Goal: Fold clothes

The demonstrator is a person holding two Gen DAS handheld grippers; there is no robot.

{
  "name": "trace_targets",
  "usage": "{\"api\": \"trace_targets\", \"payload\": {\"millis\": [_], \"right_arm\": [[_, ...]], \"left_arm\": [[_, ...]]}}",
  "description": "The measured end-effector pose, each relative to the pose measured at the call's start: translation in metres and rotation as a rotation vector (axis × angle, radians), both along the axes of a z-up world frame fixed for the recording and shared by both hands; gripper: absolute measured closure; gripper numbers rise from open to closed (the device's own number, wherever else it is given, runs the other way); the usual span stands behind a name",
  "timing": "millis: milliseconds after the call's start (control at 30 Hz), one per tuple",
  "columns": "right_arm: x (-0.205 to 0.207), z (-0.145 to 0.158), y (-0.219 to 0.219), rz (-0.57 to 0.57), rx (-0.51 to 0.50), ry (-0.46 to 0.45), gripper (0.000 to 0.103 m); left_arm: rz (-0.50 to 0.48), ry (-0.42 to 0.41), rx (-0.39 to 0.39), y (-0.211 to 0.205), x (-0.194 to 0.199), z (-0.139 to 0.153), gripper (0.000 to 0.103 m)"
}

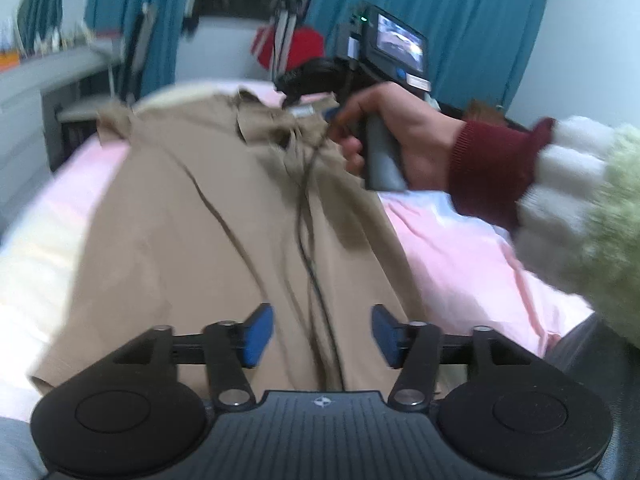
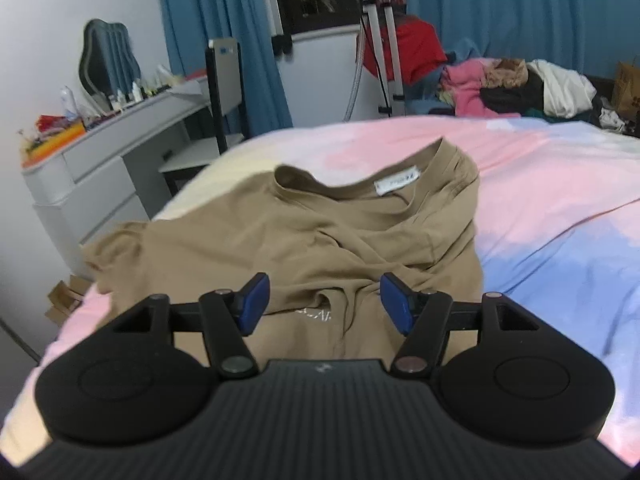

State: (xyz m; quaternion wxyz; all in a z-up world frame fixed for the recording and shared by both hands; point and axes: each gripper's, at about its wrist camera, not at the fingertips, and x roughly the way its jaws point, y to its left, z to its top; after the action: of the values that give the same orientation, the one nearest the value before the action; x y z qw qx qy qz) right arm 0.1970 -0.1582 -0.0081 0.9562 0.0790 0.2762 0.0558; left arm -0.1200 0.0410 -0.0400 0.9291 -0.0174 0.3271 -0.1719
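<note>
My left gripper [image 1: 323, 334] and right gripper [image 2: 324, 304] both hang spread, empty, above the tan cotton T-shirt [image 2: 320, 232], collar pointing away across the pink bed [image 2: 540, 184].

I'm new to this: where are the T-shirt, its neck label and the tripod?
tan T-shirt [image 2: 320, 240], right wrist view, chest cloth.
neck label [image 2: 397, 185], right wrist view, label's middle.
tripod [image 2: 386, 60], right wrist view, a leg.
</note>
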Motion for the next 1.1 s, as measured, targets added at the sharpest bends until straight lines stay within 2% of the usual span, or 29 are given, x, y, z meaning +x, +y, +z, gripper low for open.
{"api": "trace_targets", "payload": {"millis": [67,100,300,333,500,633,767,833,867,933,1000,1100], "right_arm": [[-0.022,0.014,-0.004,0.011,0.004,-0.028,0.04],[-0.031,0.018,-0.005,0.015,-0.002,-0.043,0.039],[-0.085,0.03,-0.03,-0.008,-0.015,-0.106,0.039],[-0.095,0.03,-0.035,-0.015,-0.009,-0.113,0.039],[-0.145,0.032,-0.054,-0.038,0.057,-0.14,0.039],[-0.183,0.039,-0.061,-0.055,0.095,-0.166,0.039],[-0.212,0.042,-0.065,-0.052,0.151,-0.194,0.037],[-0.22,0.038,-0.068,-0.053,0.197,-0.21,0.023],[-0.221,0.035,-0.068,-0.047,0.208,-0.216,0.019],[-0.217,0.028,-0.066,-0.027,0.206,-0.211,0.02],[-0.209,0.022,-0.064,-0.007,0.203,-0.201,0.021],[-0.195,0.011,-0.06,-0.008,0.187,-0.177,0.021]], "left_arm": [[-0.001,-0.052,-0.002,0.005,-0.012,0.012,0.023],[-0.004,-0.067,-0.01,0.003,-0.016,0.017,0.02],[-0.01,-0.174,-0.009,-0.002,-0.054,0.047,0.019],[-0.007,-0.186,-0.014,-0.004,-0.059,0.051,0.016],[0.036,-0.177,-0.04,0.002,-0.064,0.064,0.014],[0.084,-0.122,-0.095,0.019,-0.039,0.068,0.011],[0.152,-0.035,-0.183,0.051,0.019,0.07,0.01],[0.204,0.013,-0.208,0.069,0.057,0.069,0.009],[0.236,0.05,-0.211,0.078,0.079,0.066,0.009],[0.301,0.17,-0.238,0.098,0.127,0.054,0.01],[0.403,0.293,-0.33,0.126,0.178,0.033,0.011],[0.482,0.353,-0.468,0.159,0.238,0.007,0.011]]}}
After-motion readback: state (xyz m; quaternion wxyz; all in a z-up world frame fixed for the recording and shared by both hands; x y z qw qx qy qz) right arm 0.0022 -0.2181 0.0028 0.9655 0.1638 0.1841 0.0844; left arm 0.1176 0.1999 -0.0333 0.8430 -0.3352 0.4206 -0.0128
